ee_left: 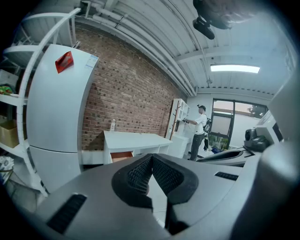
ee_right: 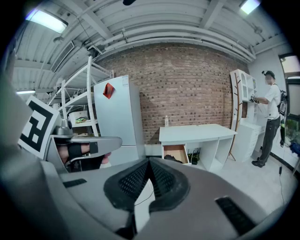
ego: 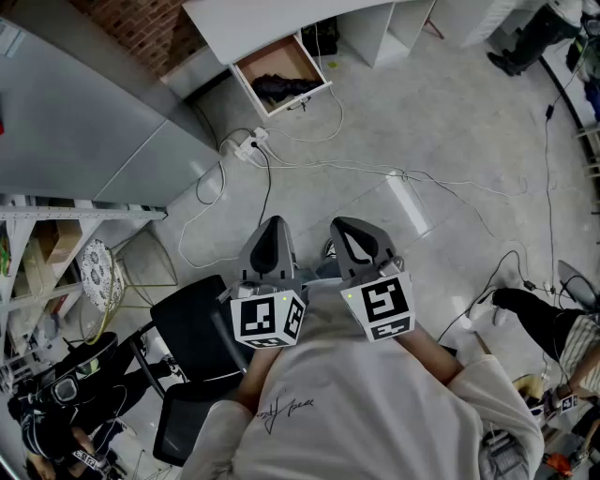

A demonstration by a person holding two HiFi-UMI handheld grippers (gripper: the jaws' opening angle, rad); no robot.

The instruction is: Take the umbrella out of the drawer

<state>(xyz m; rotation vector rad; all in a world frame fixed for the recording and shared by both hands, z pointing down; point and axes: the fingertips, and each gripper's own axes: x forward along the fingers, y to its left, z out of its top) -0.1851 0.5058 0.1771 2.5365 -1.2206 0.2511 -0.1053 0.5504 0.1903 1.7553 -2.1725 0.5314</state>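
An open wooden drawer (ego: 281, 67) sticks out of the white desk (ego: 262, 23) far across the floor, with the black umbrella (ego: 281, 89) lying inside it. In the right gripper view the drawer (ee_right: 176, 151) and the dark umbrella (ee_right: 172, 160) show under the desk (ee_right: 197, 132). The left gripper view shows only the drawer front (ee_left: 121, 157). My left gripper (ego: 273, 227) and right gripper (ego: 349, 228) are held side by side close to my chest, well short of the desk. On both, the jaws are shut and hold nothing.
A grey fridge (ego: 84, 122) stands left of the desk, beside a shelf rack (ego: 56, 244). A power strip (ego: 246, 145) and long cables (ego: 412, 178) cross the floor between me and the drawer. A black chair (ego: 192, 347) is at my left. A person (ee_right: 272, 117) stands by a white cabinet.
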